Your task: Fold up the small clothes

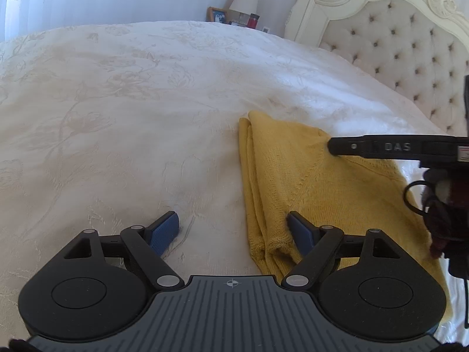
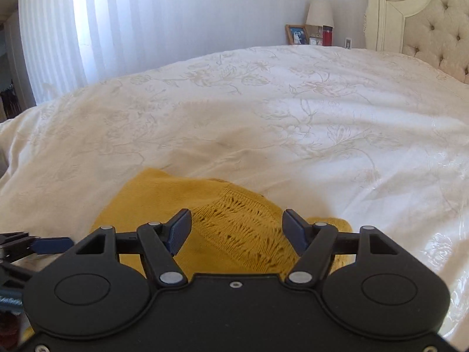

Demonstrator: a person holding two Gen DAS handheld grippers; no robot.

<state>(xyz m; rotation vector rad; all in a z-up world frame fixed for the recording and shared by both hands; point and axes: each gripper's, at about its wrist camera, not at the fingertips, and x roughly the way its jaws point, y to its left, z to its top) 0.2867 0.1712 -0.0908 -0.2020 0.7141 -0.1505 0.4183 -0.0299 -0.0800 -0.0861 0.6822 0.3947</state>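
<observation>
A yellow knitted garment point(image 1: 307, 182) lies folded on the white bedspread point(image 1: 132, 102). My left gripper point(image 1: 233, 230) is open, low over the bed; its right finger touches the garment's near left edge and its left finger is on bare bedspread. My right gripper point(image 2: 236, 230) is open, with the garment's openwork knit point(image 2: 234, 228) between its fingers. In the left wrist view the right gripper's finger point(image 1: 381, 146) reaches in from the right over the garment. The left gripper's blue pad point(image 2: 52, 246) shows at the left edge of the right wrist view.
A tufted cream headboard point(image 1: 395, 44) stands at the right. Behind the bed are a lamp point(image 2: 319, 11), a framed photo point(image 2: 296, 34) and a red jar point(image 2: 327, 35). White curtains point(image 2: 102, 29) hang at the left.
</observation>
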